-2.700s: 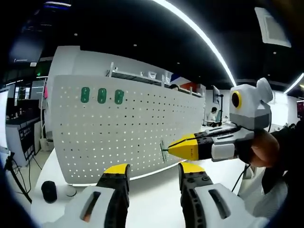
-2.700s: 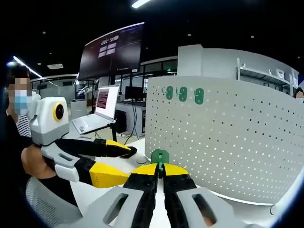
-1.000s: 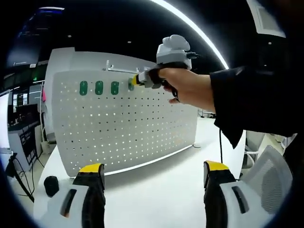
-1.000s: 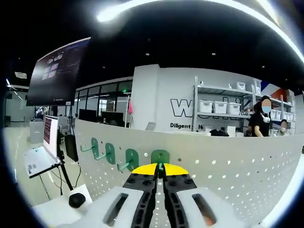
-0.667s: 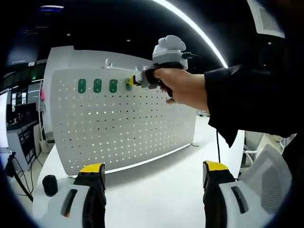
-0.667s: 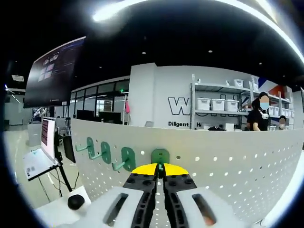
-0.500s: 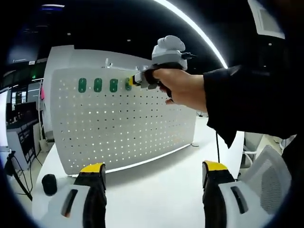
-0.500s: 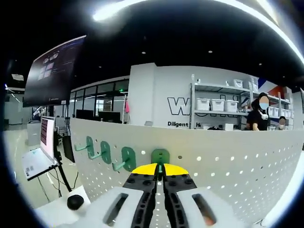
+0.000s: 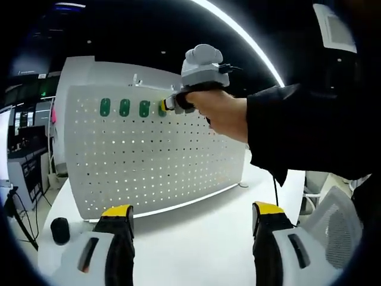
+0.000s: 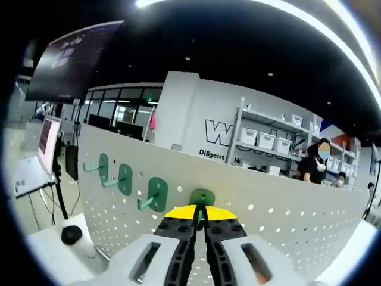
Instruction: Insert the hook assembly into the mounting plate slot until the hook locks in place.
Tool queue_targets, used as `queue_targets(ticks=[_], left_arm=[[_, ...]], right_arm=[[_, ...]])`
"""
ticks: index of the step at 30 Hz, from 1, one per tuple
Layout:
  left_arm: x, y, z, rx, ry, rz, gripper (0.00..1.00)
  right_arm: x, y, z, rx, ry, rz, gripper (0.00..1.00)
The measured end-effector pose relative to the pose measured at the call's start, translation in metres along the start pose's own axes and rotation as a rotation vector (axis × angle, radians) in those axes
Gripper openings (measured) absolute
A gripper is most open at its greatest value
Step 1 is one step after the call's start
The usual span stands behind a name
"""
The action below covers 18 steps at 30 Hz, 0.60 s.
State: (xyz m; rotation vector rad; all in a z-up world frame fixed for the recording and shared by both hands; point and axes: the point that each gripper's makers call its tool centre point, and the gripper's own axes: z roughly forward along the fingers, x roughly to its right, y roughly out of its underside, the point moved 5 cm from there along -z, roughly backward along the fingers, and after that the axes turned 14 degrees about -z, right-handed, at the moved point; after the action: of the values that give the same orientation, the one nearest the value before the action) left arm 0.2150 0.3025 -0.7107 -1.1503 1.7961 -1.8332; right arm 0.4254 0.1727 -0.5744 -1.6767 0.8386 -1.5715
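R gripper (image 9: 168, 105) edges left along pegboard (image 9: 149, 155) since 0.5 s ago | 3 green hooks (image 10: 124, 179) mounted in top row | 4th hook (image 10: 202, 198) at board face, R jaws clamped on it | L gripper (image 9: 187, 223) over bench (image 9: 190, 235), jaws wide apart

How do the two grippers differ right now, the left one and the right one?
The left gripper is open and holds nothing, low above the white table; the right gripper is shut on the green hook, raised against the top row of the pegboard. Both have yellow-tipped black jaws.
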Motion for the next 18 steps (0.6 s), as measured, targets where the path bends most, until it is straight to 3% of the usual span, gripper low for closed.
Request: queue_targets(ticks=[4, 6, 7, 11, 14, 18], left_arm=[[0.001, 0.000, 0.000, -0.001, 0.003, 0.001, 0.83], [0.001, 0.000, 0.000, -0.003, 0.003, 0.006, 0.83], [0.002, 0.000, -0.001, -0.002, 0.004, 0.007, 0.83], [0.003, -0.001, -0.002, 0.001, 0.004, 0.011, 0.82], [0.003, -0.002, -0.002, 0.001, 0.000, 0.015, 0.82], [0.004, -0.003, -0.003, 0.001, -0.001, 0.026, 0.82]], right_arm=[[-0.003, 0.000, 0.000, -0.006, 0.002, -0.070, 0.04], [-0.004, 0.000, 0.000, -0.021, 0.009, -0.182, 0.04], [-0.005, 0.000, 0.001, -0.028, 0.010, -0.192, 0.04], [-0.004, 0.000, 0.000, -0.016, -0.004, -0.112, 0.04], [-0.003, 0.002, -0.002, 0.000, -0.014, -0.107, 0.05], [-0.004, 0.012, -0.009, 0.000, -0.060, 0.014, 0.05]])
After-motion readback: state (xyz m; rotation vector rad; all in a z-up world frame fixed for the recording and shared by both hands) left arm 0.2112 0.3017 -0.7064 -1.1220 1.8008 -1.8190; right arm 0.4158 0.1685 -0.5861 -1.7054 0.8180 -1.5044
